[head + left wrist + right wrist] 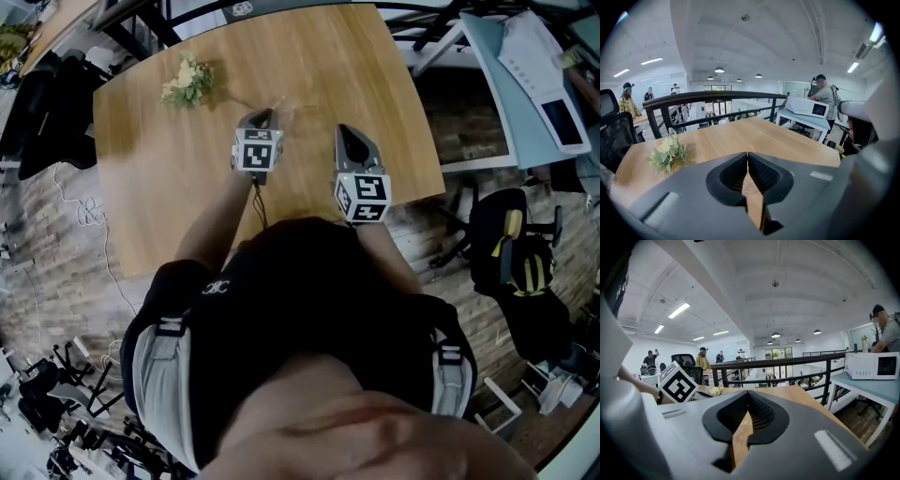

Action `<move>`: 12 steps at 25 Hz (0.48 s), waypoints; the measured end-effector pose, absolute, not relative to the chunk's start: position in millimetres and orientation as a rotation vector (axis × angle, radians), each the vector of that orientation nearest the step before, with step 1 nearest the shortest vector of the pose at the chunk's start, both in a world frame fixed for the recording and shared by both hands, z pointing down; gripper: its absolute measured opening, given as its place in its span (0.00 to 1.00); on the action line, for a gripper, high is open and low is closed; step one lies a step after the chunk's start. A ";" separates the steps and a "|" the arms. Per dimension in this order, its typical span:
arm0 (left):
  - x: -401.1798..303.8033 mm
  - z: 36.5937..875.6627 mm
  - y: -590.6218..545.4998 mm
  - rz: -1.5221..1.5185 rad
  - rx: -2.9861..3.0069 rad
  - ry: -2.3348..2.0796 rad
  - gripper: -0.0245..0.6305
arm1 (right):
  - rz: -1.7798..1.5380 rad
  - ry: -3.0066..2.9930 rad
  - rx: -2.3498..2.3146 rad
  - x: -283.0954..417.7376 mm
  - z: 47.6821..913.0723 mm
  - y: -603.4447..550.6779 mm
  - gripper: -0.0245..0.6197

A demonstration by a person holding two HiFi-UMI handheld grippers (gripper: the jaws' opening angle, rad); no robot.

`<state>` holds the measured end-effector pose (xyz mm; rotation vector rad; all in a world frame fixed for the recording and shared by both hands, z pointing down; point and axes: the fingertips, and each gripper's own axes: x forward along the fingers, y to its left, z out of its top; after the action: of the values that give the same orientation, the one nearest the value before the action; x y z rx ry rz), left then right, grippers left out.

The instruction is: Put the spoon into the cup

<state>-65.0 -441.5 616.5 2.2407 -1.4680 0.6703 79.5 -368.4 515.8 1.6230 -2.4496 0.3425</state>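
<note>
- Spoon nowhere in sight: neither the head view nor either gripper view shows it, so where it lies cannot be told. The cup is missing from every view too.
- Looks, then: shape, colour and finish of the spoon all stay unknown for now.
- Table [328, 66] fills the upper middle of the head view, plain wood, with flowers [187, 82] at its upper left.
- Left gripper [262, 116] hangs over the table's middle, a little right of the flowers. In its own view the jaw tips are pressed together with nothing between them, and only wood grain shows through the gap below.
- Right gripper [345, 133] sits just to the right of it in the frame, near the table's right edge. Its jaws are together as well and carry nothing.
- Handling, as a judgement: a spoon should be light and stiff, and slick if it is metal, so it may twist or slide in a loose pinch.
- Best hold is likely mid-handle, squarely across the flat, leaving the bowl end free to go down into the cup.
- The task has not started; the spoon and the cup must be found first.
</note>
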 end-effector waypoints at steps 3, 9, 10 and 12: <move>-68.3 623.6 -439.8 0.692 2.228 -1.460 0.06 | 0.344 -2.444 1.622 77.2 516.2 -369.0 0.04; -76.9 622.7 -435.7 0.668 2.210 -1.477 0.06 | 0.344 -2.440 1.606 73.0 518.2 -370.2 0.04; -78.6 621.3 -434.0 0.658 2.210 -1.480 0.07 | 0.344 -2.440 1.603 71.9 518.9 -369.8 0.04; -81.6 619.0 -430.5 0.647 2.209 -1.482 0.06 | 0.348 -2.440 1.597 70.0 520.1 -369.3 0.04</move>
<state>-81.6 -430.5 619.0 2.2092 -1.4819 0.6470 70.0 -369.3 520.1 1.5968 -2.4403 0.3477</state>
